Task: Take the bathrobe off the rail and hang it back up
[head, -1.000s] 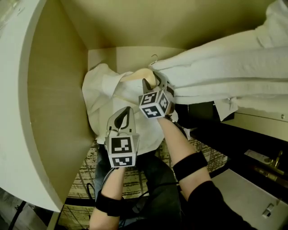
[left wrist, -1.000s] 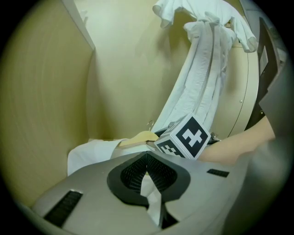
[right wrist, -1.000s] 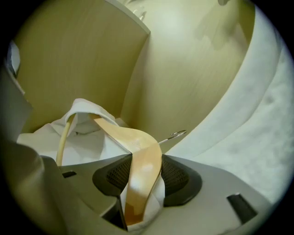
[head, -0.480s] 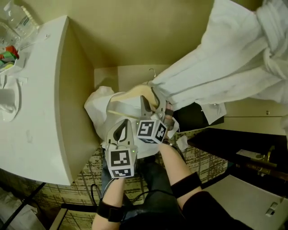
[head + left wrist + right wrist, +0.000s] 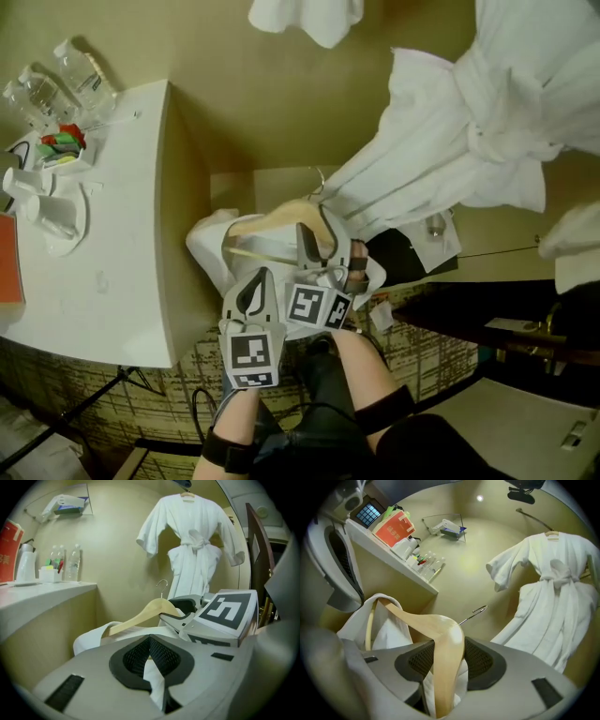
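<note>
**Hook low and left of the rail, right gripper nearest it**

Holds the wooden hanger point(image 5: 410, 617) in the right gripper point(image 5: 447, 656), pads pressed on both sides of one arm just below the neck. Pinches a fold of the bathrobe point(image 5: 211, 258) in the left gripper point(image 5: 151, 656), jaws together on the white cloth, just on the near side of the right gripper and a little left of it.

Carries the wire hook point(image 5: 474, 612) beyond the right gripper's jaws, tip pointing up and away toward the beige wall point(image 5: 234, 94). Finds what seems to be the rail point(image 5: 533, 518) well apart from that hook: higher, farther and to the right, with a second bathrobe point(image 5: 553, 602) already hanging there on its own hanger.

Keeps the hanger's long axis roughly left to right in the head view, free arm reaching left under the cloth. Makes the right gripper the nearer tool to the hook and, by judgement, the one to steer it up and over the rail beside the hung robe. Leaves the left gripper only to manage cloth.

Looks thick, white and soft: draped over the hanger, bunched and slack below it, low against the wall beside the white counter point(image 5: 122, 244) on the left. Seems likely to sag and drag on the way up.
</note>
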Tool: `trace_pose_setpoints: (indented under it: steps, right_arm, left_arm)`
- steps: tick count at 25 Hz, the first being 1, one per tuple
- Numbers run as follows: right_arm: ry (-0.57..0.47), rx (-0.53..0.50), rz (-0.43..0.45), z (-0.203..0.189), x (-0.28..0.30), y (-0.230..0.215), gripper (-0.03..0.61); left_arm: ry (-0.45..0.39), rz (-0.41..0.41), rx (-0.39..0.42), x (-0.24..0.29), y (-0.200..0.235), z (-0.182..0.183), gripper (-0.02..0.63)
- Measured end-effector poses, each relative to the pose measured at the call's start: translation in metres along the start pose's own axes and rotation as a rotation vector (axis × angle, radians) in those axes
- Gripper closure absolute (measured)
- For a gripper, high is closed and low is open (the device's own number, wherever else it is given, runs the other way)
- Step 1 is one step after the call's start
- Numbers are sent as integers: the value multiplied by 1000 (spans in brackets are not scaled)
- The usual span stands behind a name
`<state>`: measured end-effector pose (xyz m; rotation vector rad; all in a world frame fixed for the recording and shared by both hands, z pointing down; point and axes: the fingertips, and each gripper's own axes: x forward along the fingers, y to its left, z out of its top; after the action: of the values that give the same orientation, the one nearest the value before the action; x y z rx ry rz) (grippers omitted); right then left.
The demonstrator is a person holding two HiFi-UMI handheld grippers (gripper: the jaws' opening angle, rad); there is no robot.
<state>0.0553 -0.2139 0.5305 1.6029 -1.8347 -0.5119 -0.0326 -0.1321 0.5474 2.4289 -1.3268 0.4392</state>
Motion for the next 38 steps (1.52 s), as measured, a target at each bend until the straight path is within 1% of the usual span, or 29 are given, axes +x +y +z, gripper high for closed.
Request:
trace_pose_setpoints:
  steps: [4,7,12,15,16,21,23,26,29,31,34,35,38]
  right_arm:
    - [-50,-26,-31,40,-18,-28,370]
    - [-94,-51,-60,72,-30,-55,370]
    - [-172,-93,-110,128,-50,-105,370]
    - [-219,-114,-143,158,-64,-138,370]
    - [-234,-120,-154,168,-69,-150,370]
    - [-325,-150,-235,221,-87,-209,370]
    - [-347,-150,-258,237,-93,-229,370]
    - [-387,-150,-284,259,-104,-254,370]
    - [-432,-168,-317,288,-115,-281,370]
    - [-449,-180,-337,303,-122,-298,370]
    - [-472,-194,-349,322,-133,-319,370]
    - [-482,-198,-367,329,-139,-328,370]
    - [-515,-219,-403,352,-155,-350,370]
  left_arm:
    - [-35,0,30,-18,0,29,611]
    - [-78,1,42,-31,-2,60,611]
    - [-182,-11,40,-56,-17,127,611]
    - [-241,-42,102,-69,-33,163,611]
    - [-261,-49,112,-74,-38,176,611]
    - [-357,-62,100,-91,-57,240,611]
    - [-388,-65,114,-96,-63,259,611]
    - [-432,-75,170,-107,-74,287,612]
    - [-496,-76,176,-124,-82,328,611]
    - [-524,-77,187,-132,-86,350,612]
    - [-549,-84,250,-138,-89,373,611]
    - [-558,-85,256,-140,-91,381,612]
    - [-592,-94,228,-152,-99,405,612]
